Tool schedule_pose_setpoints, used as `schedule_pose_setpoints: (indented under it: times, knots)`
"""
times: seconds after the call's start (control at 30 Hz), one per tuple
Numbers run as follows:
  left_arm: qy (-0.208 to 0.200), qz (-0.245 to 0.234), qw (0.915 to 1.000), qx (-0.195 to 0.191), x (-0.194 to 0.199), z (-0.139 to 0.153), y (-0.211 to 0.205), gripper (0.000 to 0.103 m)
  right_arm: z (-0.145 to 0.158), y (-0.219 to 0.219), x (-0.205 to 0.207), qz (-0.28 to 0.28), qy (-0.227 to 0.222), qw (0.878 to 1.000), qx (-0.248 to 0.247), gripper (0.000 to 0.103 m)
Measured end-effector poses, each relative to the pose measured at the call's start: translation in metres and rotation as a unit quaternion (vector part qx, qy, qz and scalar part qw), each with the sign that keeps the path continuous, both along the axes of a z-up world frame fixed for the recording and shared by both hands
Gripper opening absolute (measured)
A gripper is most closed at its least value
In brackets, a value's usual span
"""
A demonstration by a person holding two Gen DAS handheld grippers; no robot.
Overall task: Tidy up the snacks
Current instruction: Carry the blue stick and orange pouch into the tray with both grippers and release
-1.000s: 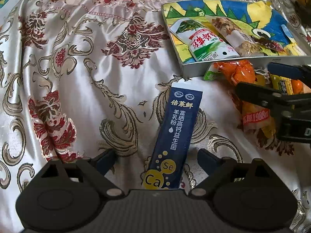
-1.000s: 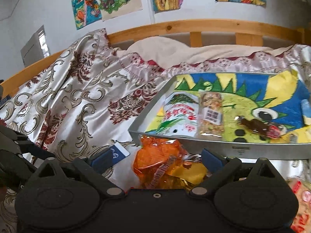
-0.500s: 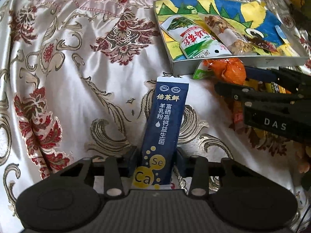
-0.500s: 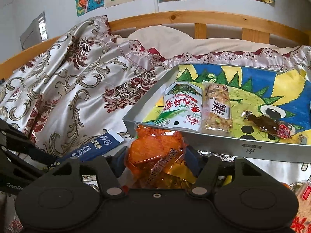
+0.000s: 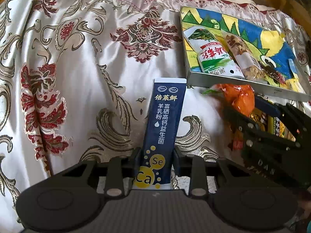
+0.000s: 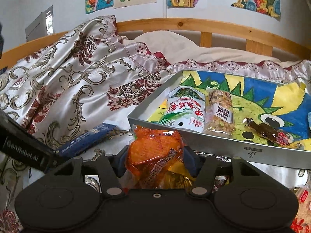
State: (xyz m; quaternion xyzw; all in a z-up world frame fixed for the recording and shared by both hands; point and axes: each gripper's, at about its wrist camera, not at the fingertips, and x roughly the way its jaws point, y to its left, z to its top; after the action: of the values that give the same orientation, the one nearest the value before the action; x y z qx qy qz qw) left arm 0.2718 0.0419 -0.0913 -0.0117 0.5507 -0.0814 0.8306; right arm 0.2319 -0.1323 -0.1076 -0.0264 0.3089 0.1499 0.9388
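A long dark-blue sachet (image 5: 165,116) with "Ca" and "Se" dots lies on the satin bedspread. My left gripper (image 5: 156,155) is closing on its near end, and both pads press its edges. An orange snack packet (image 6: 153,145) sits between the fingers of my right gripper (image 6: 155,155), whose jaws are closing and squeeze its sides. Just beyond it stands the metal tray (image 6: 213,145) lined with a colourful drawing. The tray holds a green-white packet (image 6: 186,112), a nut bar (image 6: 219,114) and a brown candy (image 6: 270,132). The left wrist view shows the right gripper (image 5: 246,106) at the tray's near wall.
Yellow packets (image 5: 276,124) lie under the right gripper, and a red-white packet (image 6: 303,200) lies at the lower right. The patterned bedspread (image 5: 77,58) spreads out to the left. A wooden bed rail (image 6: 194,25) and a wall with drawings stand behind the tray.
Both grippers went from wide open to closed on their packets: the left on the blue sachet, the right on the orange packet. Each wrist rolled slightly.
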Motion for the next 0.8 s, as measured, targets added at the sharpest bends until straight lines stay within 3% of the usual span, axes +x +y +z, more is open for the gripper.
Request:
schedule_pose_setpoints:
  times: [0.2,0.5,0.8]
  knots:
    - [-0.011,0.005,0.9998,-0.014,-0.005,0.007,0.0,0.035,0.006,0.0,-0.013,0.007,-0.014,1.0,0.001,0.059]
    - [-0.074,-0.003,0.9957,-0.055,-0.018,0.033,-0.004,0.035,0.036,-0.006,-0.046,-0.002,-0.045,0.999,-0.013,0.059]
    - [-0.146,-0.014,0.9798,-0.136,-0.037,0.066,-0.017,0.035,0.083,-0.029,-0.086,-0.023,-0.105,0.994,-0.021,0.059]
